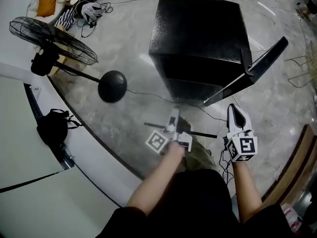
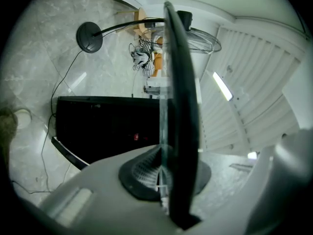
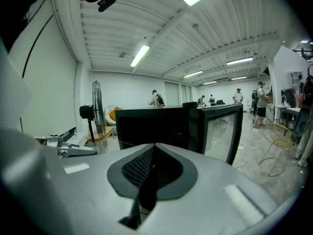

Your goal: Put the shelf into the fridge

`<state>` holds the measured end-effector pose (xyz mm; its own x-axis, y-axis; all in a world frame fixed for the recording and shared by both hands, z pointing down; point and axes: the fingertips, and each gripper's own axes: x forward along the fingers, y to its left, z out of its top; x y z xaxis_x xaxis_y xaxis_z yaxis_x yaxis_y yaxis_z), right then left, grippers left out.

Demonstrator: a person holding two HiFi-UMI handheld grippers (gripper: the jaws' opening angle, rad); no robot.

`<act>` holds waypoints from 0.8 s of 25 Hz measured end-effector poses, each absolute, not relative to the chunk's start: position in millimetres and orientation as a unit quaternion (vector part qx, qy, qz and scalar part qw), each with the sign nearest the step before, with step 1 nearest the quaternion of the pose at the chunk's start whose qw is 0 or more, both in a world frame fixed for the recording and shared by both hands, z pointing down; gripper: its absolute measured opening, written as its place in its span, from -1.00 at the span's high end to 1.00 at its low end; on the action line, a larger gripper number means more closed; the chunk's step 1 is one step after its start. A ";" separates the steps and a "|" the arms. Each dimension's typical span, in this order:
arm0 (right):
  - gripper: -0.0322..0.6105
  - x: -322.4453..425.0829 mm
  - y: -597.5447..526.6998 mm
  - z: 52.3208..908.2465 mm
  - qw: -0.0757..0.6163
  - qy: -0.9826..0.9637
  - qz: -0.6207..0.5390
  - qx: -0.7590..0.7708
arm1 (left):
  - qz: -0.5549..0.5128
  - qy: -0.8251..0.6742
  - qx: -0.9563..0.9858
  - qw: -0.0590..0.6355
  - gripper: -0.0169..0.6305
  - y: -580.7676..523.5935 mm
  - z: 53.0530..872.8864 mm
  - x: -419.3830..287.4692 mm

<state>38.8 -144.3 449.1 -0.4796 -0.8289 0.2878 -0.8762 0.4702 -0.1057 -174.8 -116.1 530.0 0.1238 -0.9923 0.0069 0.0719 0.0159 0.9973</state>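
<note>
- While the left gripper (image 2: 164, 177) is clamped on the near rim of the clear glass shelf with a dark frame (image 2: 180, 82), the shelf hangs roughly level above the grey marble floor (image 1: 277, 113), short of the black box-shaped fridge (image 1: 195, 33).
- Beside it, the right gripper (image 3: 146, 180) has its jaws together with nothing between them.
- Keep the shelf level, clear the swung-open door (image 1: 247, 73), and aim squarely at the dark opening; steadying its free side would help.

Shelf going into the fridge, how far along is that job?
Done: the black mini fridge stands with its door open. In hand: the left gripper is clamped on the thin dark-edged glass shelf, out in front of the fridge; the right gripper is shut and empty. Left: carry the shelf in and seat it.
</note>
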 end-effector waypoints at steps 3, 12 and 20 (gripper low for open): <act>0.89 46.0 -149.9 455.8 0.094 -0.846 0.124 0.511 | -0.479 -0.448 0.511 0.556 0.90 -128.7 538.9 -165.1; 0.89 59.2 -159.0 473.3 0.081 -0.831 0.136 0.533 | -0.478 -0.441 0.514 0.559 0.89 -162.4 552.6 -147.1; 0.89 61.8 -160.2 486.0 0.073 -0.826 0.145 0.540 | -0.464 -0.444 0.520 0.563 0.89 -168.6 563.5 -134.4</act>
<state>61.8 -160.2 486.0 -0.4070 -0.8702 0.2776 -0.9127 0.3756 -0.1606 -134.4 -168.6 563.5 0.1742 -0.9846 0.0171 0.0609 0.0281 0.9977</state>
